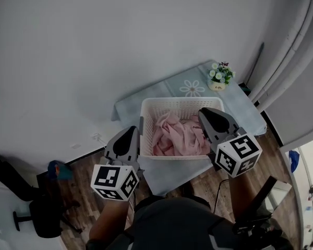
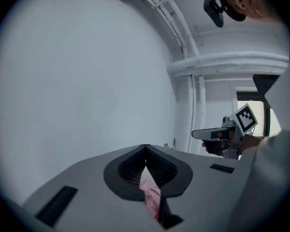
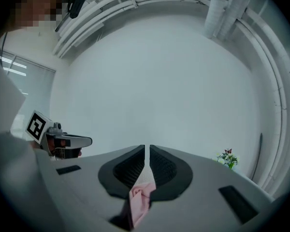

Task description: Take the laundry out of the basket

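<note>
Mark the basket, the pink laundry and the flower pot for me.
basket (image 1: 182,105), head view, on its far wall.
pink laundry (image 1: 180,137), head view, middle of the heap.
flower pot (image 1: 216,86), head view, on the white pot.

I am holding my right gripper (image 3: 147,151) with its jaws nearly together, pinching a fold of the pink cloth (image 3: 139,198). The left gripper (image 3: 82,140) is showing at the left, and a small flower pot (image 3: 227,158) is standing at the right, before the white wall (image 3: 159,81).

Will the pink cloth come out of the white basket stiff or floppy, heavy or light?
Probably floppy: the pink cloth lies crumpled in folds in the basket. Likely light: the left gripper and right gripper each pinch only a small bunch. Expect sagging between them.
</note>
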Available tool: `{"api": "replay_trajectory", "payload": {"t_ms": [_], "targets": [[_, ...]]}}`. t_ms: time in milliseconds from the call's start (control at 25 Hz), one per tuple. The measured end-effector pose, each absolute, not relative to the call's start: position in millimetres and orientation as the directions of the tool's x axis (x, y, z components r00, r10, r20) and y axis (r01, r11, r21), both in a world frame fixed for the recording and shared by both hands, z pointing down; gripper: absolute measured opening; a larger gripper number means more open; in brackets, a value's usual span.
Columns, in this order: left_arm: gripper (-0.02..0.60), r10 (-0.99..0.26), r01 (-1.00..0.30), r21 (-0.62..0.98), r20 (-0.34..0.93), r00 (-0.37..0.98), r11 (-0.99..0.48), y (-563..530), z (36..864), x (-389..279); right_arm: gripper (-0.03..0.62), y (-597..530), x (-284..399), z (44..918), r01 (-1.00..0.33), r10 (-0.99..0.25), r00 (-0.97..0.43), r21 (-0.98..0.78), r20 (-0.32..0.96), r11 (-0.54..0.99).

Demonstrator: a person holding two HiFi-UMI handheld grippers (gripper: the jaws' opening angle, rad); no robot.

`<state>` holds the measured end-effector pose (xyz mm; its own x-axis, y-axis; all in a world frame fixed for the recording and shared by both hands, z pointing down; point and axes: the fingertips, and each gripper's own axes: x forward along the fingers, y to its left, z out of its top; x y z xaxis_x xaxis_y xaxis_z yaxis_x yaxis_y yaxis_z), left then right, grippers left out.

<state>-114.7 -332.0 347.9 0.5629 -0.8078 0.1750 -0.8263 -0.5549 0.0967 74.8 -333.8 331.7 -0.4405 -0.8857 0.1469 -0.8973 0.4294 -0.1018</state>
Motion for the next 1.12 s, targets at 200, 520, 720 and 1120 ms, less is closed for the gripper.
{"api": "replay_trajectory", "payload": {"t_ms": [200, 520, 720, 1120], "targets": [[0.009, -0.773, -0.799, 0.134, 0.202, 0.602, -0.587, -350.0, 371.7, -136.0, 0.025, -347.3, 61.4, 341.1, -0.913, -0.889, -0.407, -0.067, 0.208, 0.403], [0.009, -0.772, -0.809, 0.158, 0.242, 0.588, -0.566, -368.4, 386.9, -147.3, 0.129, -368.1, 43.9, 376.4, -0.866, -0.817, -0.486, -0.043, 0.311, 0.499], [0.009, -0.782, -0.829, 0.137, 0.280, 0.557, -0.542, -378.1, 391.8, -141.0, 0.183, -386.2, 34.3, 403.8, -0.777, -0.713, -0.585, -0.017, 0.386, 0.629], [0.009, -0.790, -0.855, 0.125, 0.334, 0.513, -0.503, -386.7, 408.2, -126.6, 0.326, -383.4, 39.8, 506.7, -0.575, -0.414, -0.661, -0.069, 0.627, 0.815]]}}
